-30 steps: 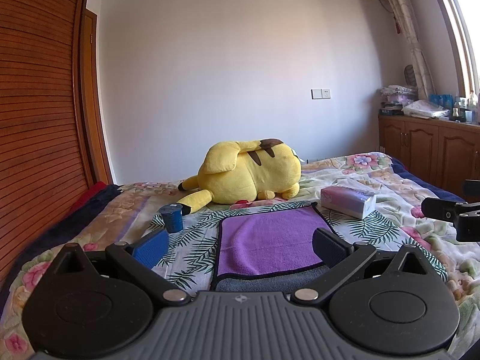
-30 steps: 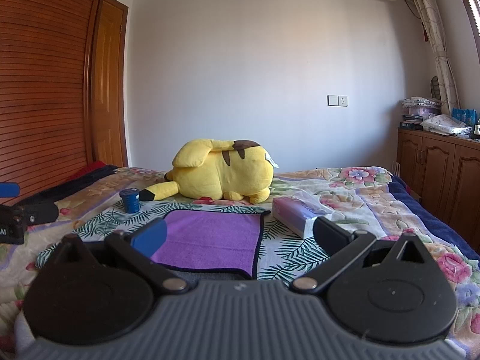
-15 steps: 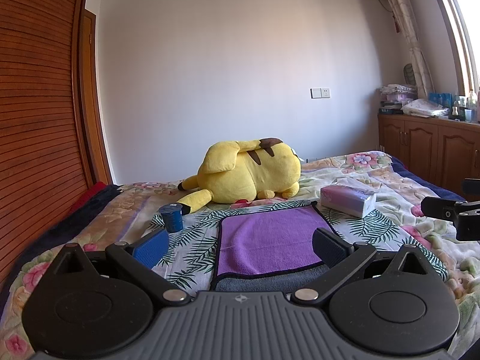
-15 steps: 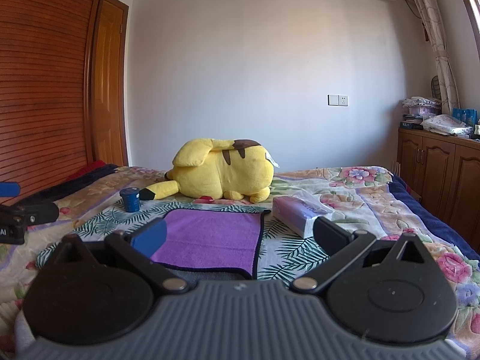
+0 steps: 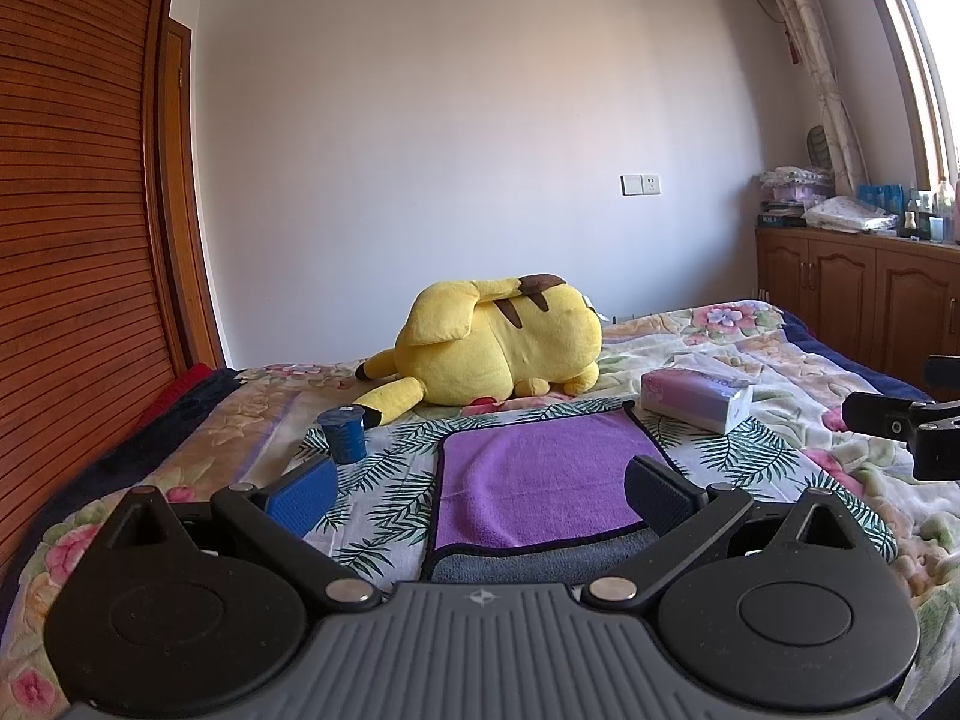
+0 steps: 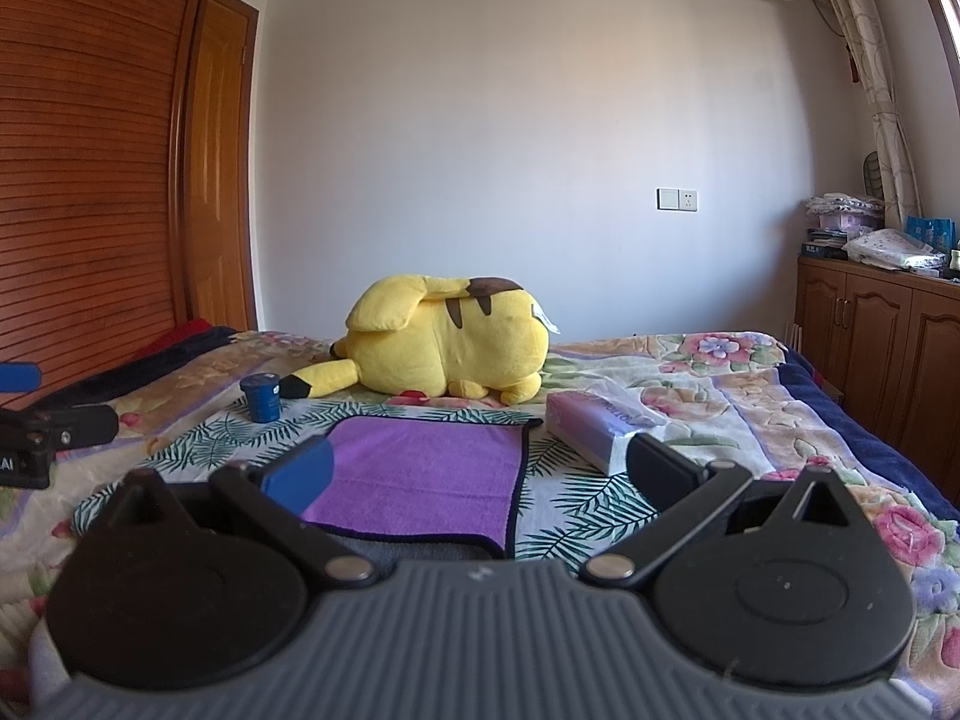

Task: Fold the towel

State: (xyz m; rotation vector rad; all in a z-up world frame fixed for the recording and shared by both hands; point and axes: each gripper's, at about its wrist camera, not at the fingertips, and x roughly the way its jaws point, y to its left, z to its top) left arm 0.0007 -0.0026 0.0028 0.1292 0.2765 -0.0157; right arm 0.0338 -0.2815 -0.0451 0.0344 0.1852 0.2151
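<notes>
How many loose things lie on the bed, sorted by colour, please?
Purple: 1, the purple towel, lying flat.
Yellow: 1, the Pikachu plush toy.
Blue: 1, the small blue cup.
Pink and white: 1, the tissue pack.
Total: 4.

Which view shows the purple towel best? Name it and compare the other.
The left wrist view: the purple towel lies centred between the open fingers, both side edges and its grey underside visible. In the right wrist view the towel sits off to the left, its near left corner hidden by the blue finger pad.
</notes>
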